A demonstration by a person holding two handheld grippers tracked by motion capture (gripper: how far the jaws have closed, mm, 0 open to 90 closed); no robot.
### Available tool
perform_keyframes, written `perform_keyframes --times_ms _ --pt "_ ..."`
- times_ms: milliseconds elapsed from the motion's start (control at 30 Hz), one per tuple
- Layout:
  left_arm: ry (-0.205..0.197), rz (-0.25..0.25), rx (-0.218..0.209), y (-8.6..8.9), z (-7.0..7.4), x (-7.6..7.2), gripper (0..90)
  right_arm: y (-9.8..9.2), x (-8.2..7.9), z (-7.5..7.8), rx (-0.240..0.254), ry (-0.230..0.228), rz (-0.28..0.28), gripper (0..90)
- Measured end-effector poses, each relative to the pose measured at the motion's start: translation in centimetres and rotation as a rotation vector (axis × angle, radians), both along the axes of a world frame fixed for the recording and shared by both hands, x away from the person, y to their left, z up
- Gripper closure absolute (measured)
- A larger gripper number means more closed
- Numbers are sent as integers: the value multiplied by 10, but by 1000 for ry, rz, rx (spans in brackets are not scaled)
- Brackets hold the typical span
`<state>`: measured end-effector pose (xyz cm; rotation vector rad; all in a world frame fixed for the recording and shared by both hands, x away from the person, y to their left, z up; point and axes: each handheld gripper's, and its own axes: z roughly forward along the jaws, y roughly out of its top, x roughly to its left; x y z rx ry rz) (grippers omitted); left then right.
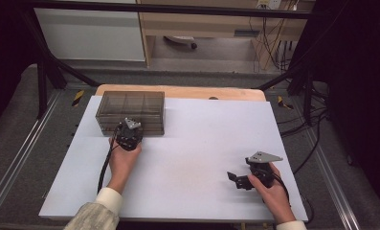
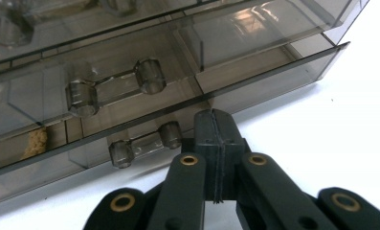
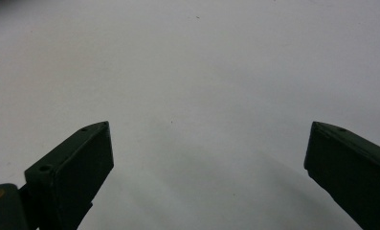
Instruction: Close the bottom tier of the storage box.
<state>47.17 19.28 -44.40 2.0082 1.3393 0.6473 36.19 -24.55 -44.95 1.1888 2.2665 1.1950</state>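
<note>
My left gripper (image 2: 215, 125) had its two black jaws pressed flat together, with nothing held between them. The closed tip sat right at the bottom front of the smoky plastic drawer box (image 2: 254, 57). Just to the left of the tip was the small clear handle (image 2: 144, 143) of the lowest drawer. The tip was right beside that handle, and I could not tell if they touched. A bit farther past the jaws and up to the left was a bigger handle (image 2: 115, 88) on the next drawer. That drawer stuck out a little from the box. Low at the far left, behind the dark plastic, I saw something small and yellowish (image 2: 34, 143). I could not tell what it was.

From the high view, my left hand (image 1: 123, 160) held the left gripper (image 1: 128, 133) against the front of the drawer box (image 1: 130, 111), which stood at the far left part of the white table (image 1: 197, 139).

My right gripper (image 3: 209, 153) had its jaws wide apart, and they held nothing. Between them and past them lay bare white table (image 3: 192, 72). In the high view, my right hand (image 1: 269, 184) held the right gripper (image 1: 235, 178) low over the near right part of the table, well apart from the drawer box, with its jaws pointing left.
</note>
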Motion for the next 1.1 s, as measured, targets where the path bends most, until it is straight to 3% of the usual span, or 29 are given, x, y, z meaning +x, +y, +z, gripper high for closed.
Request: perform_keyframes --times_ms 433,1100 --pt "-1 2 -4 1 -1 2 900 1 -1 1 16 -3 11 25" --pt "-3 2 -16 0 -3 4 900 2 -1 0 2 0 11 28"
